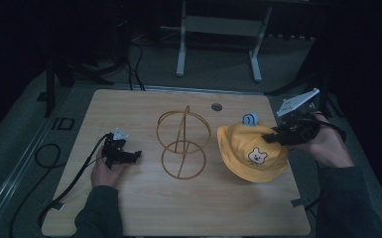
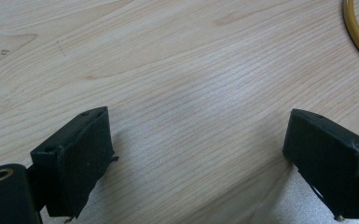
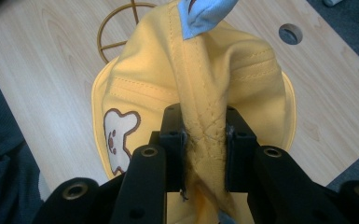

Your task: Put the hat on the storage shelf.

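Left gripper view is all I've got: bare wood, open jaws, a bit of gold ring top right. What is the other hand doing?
Observer: The right gripper is shut on a fold of a yellow hat, pinching its crown fabric between the jaws.
Operator: Where's the hat relative to that ring?
Observer: The ring is the base of a gold wire stand in the middle of the table; the hat lies on the table to its right.
Operator: Any markings on the hat?
Observer: A white bear face patch on the side facing the person, and a light blue tab at the far side.
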### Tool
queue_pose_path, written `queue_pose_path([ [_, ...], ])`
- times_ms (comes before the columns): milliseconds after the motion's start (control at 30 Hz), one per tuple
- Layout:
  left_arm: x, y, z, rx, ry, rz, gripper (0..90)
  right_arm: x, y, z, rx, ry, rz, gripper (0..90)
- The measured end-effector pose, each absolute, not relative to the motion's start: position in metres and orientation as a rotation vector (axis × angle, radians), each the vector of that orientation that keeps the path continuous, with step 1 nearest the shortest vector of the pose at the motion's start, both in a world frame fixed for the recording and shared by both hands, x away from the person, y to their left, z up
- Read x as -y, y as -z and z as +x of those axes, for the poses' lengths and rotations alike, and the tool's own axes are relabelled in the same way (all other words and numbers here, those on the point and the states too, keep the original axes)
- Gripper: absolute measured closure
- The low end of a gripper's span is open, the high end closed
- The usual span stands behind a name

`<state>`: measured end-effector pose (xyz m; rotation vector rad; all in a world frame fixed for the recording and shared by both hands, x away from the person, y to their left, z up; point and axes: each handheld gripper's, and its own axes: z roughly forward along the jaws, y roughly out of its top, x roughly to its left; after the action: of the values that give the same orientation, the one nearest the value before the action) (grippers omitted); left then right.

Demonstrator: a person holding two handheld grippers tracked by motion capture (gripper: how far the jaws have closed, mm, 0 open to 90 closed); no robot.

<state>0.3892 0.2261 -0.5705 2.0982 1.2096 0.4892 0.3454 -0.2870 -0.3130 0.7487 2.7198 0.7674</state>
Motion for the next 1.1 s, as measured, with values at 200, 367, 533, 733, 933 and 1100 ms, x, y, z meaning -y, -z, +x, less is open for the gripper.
queue_pose_path([
  [200,-0.226,0.570,0.389,-1.210,-0.489,2.098,8.0,0.286,0.308,0.345,-2.698,-0.781,0.756,74.1],
  [367,-0.226,0.570,0.389,-1.211,-0.488,2.097,8.0,0.286,0.304,0.344,-2.675,-0.797,0.771,74.1],
  [533,-0.226,0.570,0.389,-1.211,-0.487,2.097,8.0,0.287,0.300,0.344,-2.651,-0.814,0.781,74.2],
  [733,-0.226,0.570,0.389,-1.211,-0.487,2.097,8.0,0.286,0.297,0.342,-2.633,-0.830,0.781,74.3],
  [933,-0.226,0.570,0.389,-1.209,-0.489,2.099,8.0,0.286,0.293,0.342,-2.614,-0.847,0.783,74.3],
  [1100,-0.226,0.570,0.389,-1.209,-0.489,2.098,8.0,0.285,0.291,0.341,-2.615,-0.856,0.777,74.3],
])
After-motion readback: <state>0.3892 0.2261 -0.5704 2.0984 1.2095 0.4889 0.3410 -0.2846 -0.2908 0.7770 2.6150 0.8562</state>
